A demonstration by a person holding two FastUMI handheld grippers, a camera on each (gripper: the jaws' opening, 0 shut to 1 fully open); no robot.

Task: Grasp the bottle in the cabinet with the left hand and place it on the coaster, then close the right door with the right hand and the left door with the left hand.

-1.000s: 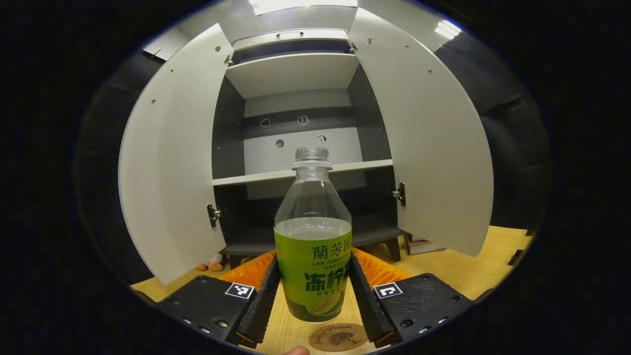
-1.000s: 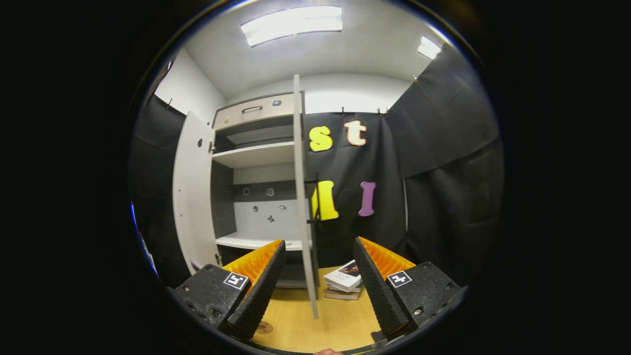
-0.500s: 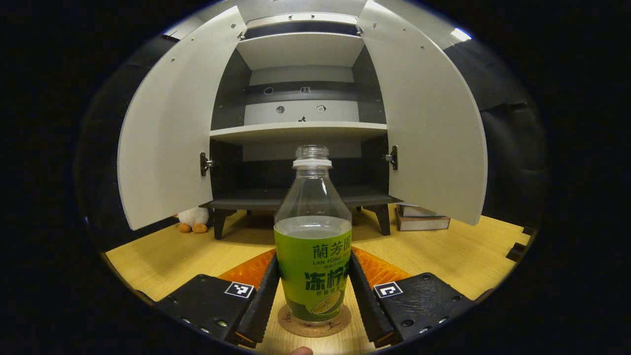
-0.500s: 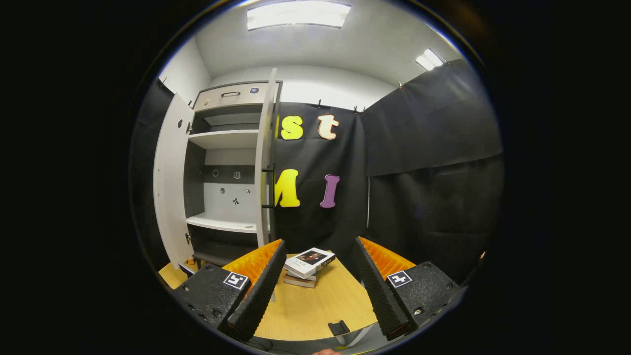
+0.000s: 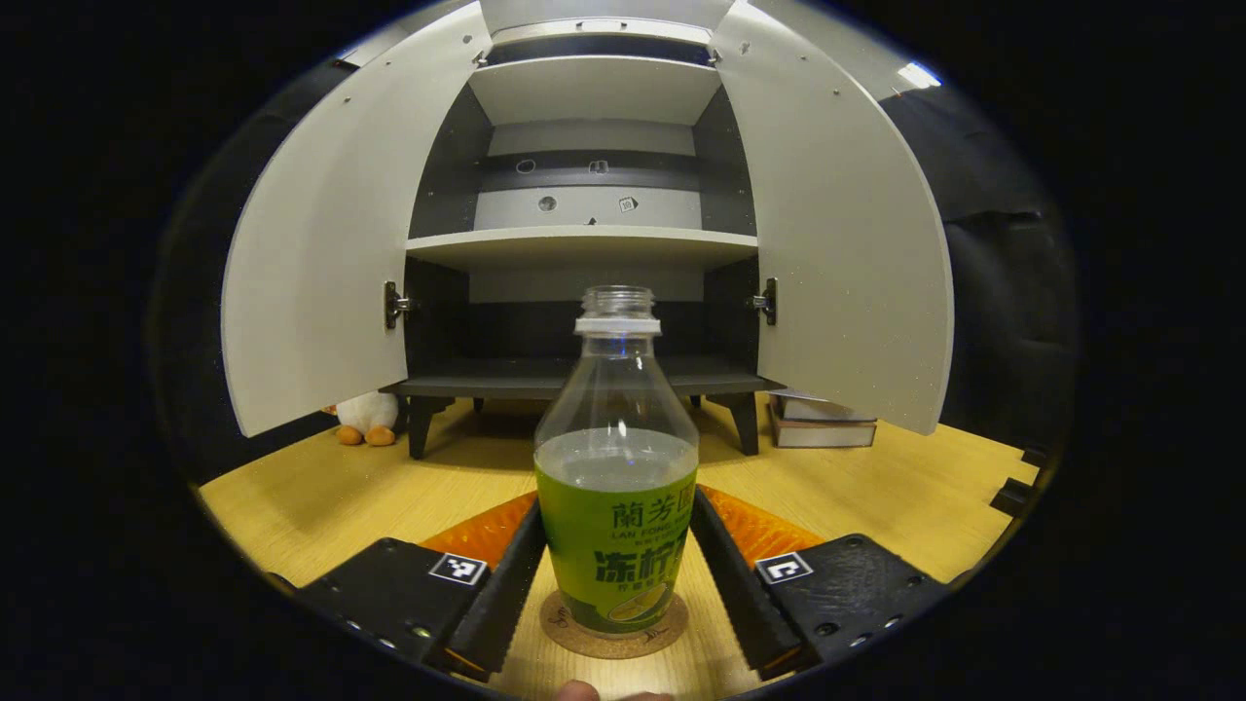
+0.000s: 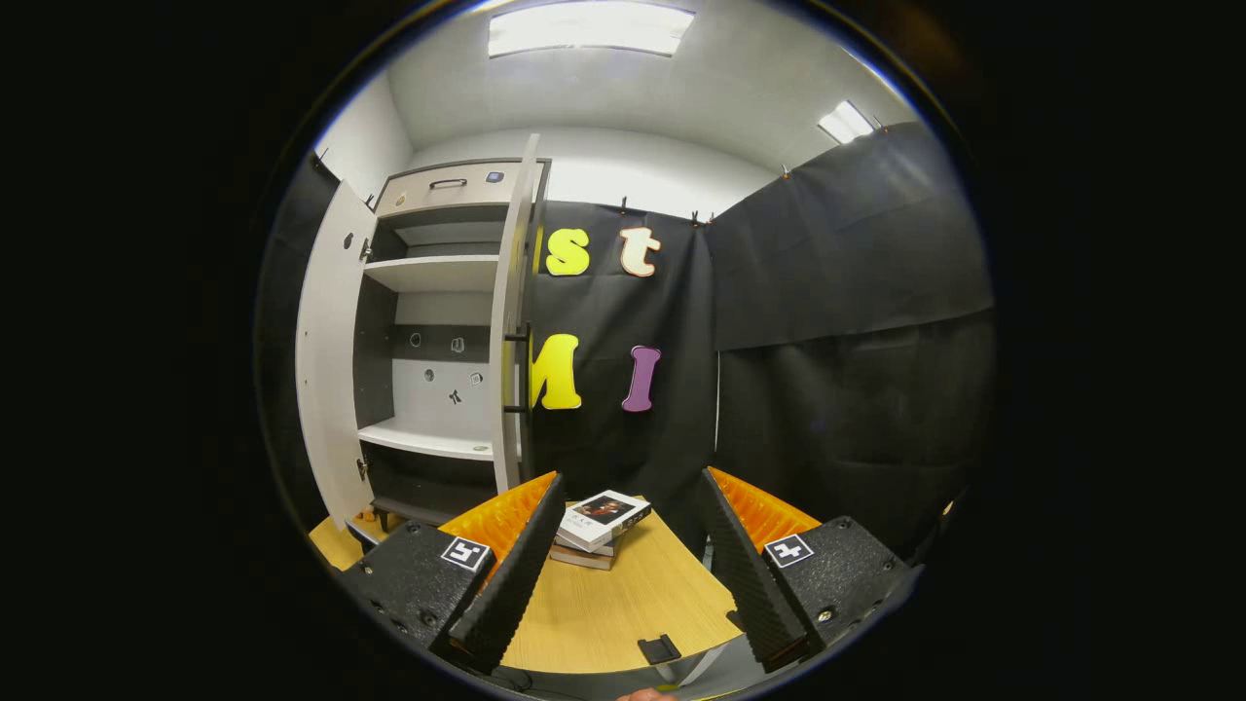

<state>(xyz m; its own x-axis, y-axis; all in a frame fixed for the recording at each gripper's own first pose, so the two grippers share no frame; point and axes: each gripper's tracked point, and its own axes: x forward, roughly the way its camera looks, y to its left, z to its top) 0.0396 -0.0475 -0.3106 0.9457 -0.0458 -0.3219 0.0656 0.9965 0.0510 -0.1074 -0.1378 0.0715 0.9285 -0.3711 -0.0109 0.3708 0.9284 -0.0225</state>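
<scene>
— Where's the bottle?

— Nearest to me, in the left gripper view, the green-labelled bottle (image 5: 616, 487) stands upright on the cork coaster (image 5: 613, 628), between the left gripper (image 5: 615, 570) fingers. From here I cannot tell whether the jaws are pressing on it or have let go of the label.

— So the step in hand is the release?

— I judge so. I'd part the jaws evenly, then draw straight back so neither pad drags the bottle off the coaster. There's no cap on it and liquid inside, so no sideways nudge.

— And the right side?

— The right gripper (image 6: 623, 560) hangs over the table (image 6: 613, 608) with its jaws wide apart, holding nothing. Beyond it lie stacked books (image 6: 599, 526), then the cabinet (image 6: 428, 321) with its right door (image 6: 511, 321) edge-on and open. Both doors remain to shut.
</scene>
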